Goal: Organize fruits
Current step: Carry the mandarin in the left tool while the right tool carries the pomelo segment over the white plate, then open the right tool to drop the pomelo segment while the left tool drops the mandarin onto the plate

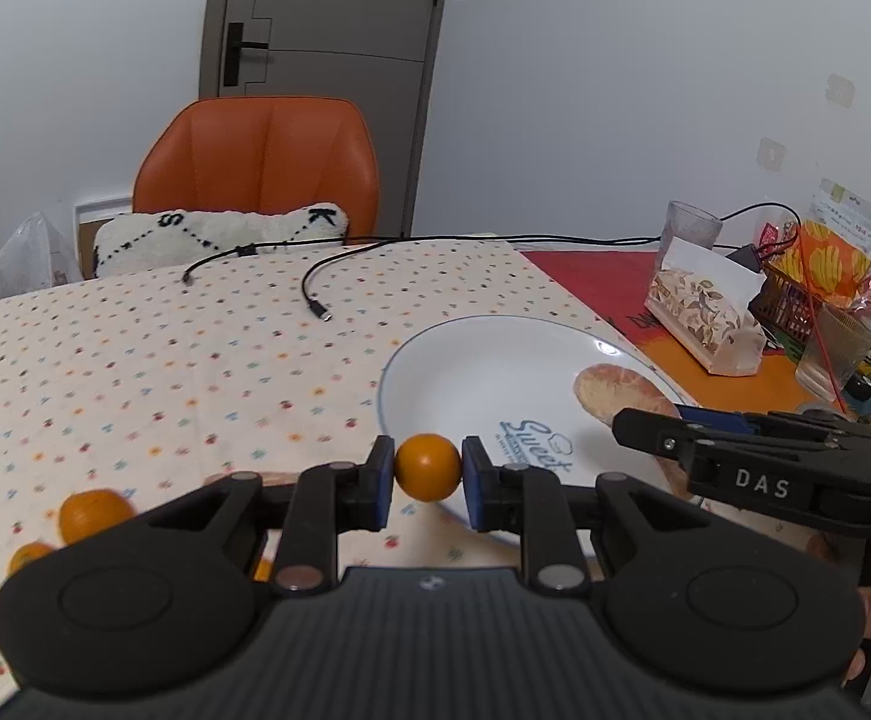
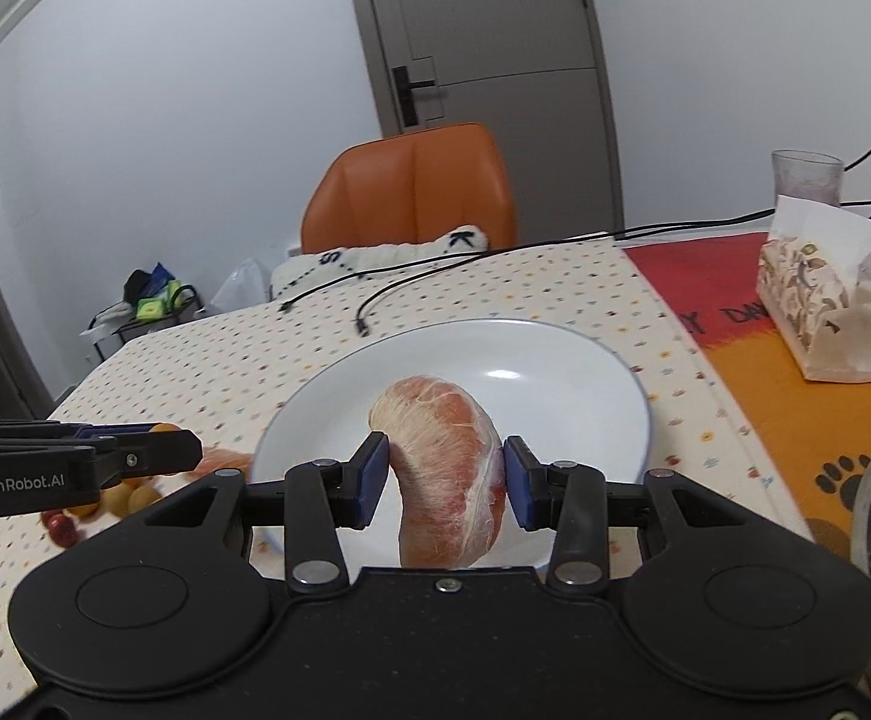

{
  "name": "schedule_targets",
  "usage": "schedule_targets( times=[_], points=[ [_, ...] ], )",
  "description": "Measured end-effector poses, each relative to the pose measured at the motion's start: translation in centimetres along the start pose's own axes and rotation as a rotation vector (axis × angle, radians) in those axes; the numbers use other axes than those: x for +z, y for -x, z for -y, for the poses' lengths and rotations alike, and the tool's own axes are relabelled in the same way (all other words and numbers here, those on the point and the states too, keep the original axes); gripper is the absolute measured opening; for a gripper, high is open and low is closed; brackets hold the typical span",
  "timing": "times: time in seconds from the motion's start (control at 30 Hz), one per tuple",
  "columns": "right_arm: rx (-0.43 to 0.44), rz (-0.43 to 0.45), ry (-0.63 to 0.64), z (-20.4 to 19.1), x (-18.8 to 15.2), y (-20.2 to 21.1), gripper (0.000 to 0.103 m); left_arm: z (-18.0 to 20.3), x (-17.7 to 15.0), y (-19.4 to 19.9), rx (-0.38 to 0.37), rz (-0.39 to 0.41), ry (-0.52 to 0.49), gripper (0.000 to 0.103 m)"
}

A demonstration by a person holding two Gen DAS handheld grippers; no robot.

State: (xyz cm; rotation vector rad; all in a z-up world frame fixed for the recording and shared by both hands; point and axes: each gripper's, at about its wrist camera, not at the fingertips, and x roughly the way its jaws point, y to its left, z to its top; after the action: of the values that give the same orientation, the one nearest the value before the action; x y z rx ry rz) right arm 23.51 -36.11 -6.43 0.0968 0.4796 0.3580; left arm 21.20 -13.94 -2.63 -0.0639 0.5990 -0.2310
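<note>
My left gripper is shut on a small round orange fruit, held just over the near-left rim of the white plate. My right gripper is shut on a peeled pink pomelo segment, held above the near part of the same plate. In the left wrist view the right gripper reaches in from the right with the pomelo segment over the plate. The right wrist view shows the left gripper coming in from the left edge, the orange fruit just visible at its tip.
More small oranges lie on the dotted cloth at the left, with small yellow and red fruits nearby. A tissue pack, a glass, snack bags and cables sit at the right and back. An orange chair stands behind the table.
</note>
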Motion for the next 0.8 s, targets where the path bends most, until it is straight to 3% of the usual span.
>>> schedule_targets(
  times=[0.3,0.57,0.8],
  points=[
    [-0.067,0.015,-0.028,2.0,0.8,-1.6,0.039,1.8,0.9,-2.8,-0.004,-0.021,-0.023,0.022],
    [-0.078,0.017,-0.058,3.3,1.0,-2.7,0.04,2.5,1.5,-5.3,0.007,-0.042,-0.039,0.022],
    [-0.055,0.027,-0.107,4.2,0.9,-2.6,0.047,2.3,1.5,-6.2,0.027,-0.051,-0.042,0.022]
  ],
)
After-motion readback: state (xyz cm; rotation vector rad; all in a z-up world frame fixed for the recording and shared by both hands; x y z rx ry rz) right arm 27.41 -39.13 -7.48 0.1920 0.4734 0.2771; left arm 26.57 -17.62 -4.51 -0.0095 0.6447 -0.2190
